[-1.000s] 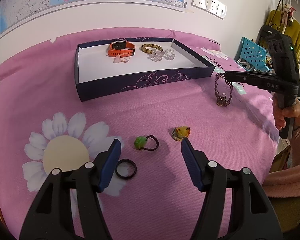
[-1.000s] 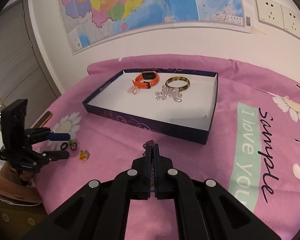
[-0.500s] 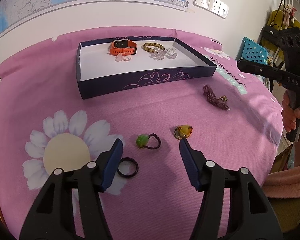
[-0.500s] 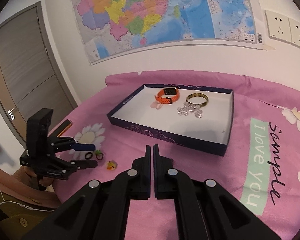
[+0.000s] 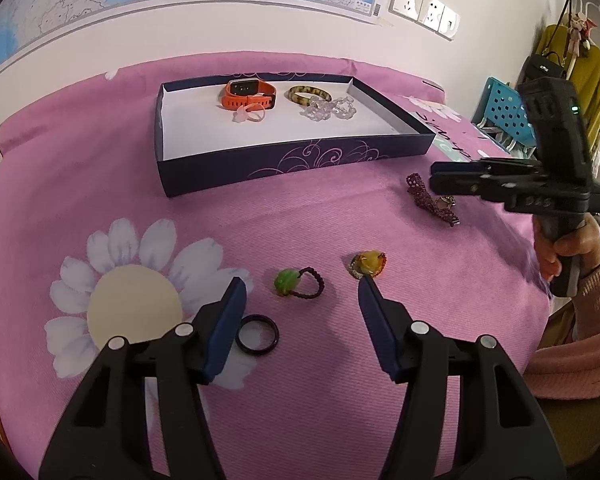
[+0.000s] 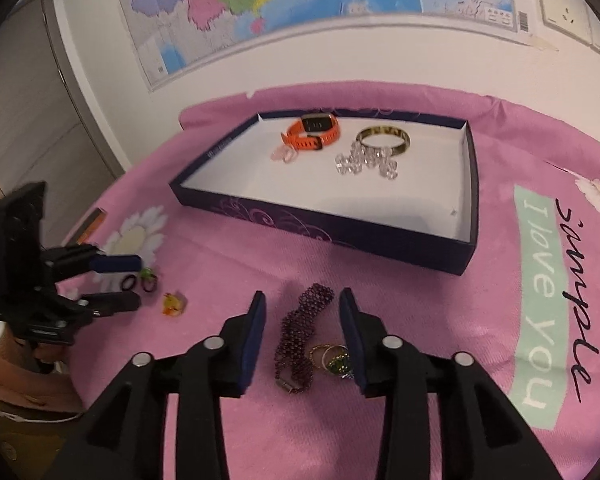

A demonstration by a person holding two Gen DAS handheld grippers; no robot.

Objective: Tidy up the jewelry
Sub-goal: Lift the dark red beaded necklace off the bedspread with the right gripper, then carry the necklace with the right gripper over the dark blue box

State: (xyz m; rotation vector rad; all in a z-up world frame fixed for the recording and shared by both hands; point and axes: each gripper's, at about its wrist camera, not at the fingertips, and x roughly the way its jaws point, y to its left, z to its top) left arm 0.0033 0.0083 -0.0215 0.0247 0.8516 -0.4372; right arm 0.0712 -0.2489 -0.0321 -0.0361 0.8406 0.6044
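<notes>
A dark blue tray (image 5: 284,162) (image 6: 340,236) holds an orange watch (image 5: 248,93), a tortoiseshell bangle (image 5: 309,95), a clear bead bracelet (image 5: 330,107) and a pale pink ring (image 5: 248,113). My right gripper (image 6: 302,298) is open, its jaws either side of a maroon beaded bracelet (image 6: 300,330) lying on the pink cloth beside gold rings (image 6: 332,358). My left gripper (image 5: 302,282) is open and empty above a green-bead ring (image 5: 296,282), a yellow ring (image 5: 367,264) and a black ring (image 5: 257,335).
The pink flowered cloth (image 5: 100,220) covers a round table against a wall with a map (image 6: 280,0). A blue crate (image 5: 504,114) and hanging clothes stand at the right. An orange-edged object (image 6: 92,222) lies near the table's left edge.
The maroon bracelet left my right gripper and now lies on the cloth. My right gripper rose, then came back down and opened around it. My left gripper has hardly moved.
</notes>
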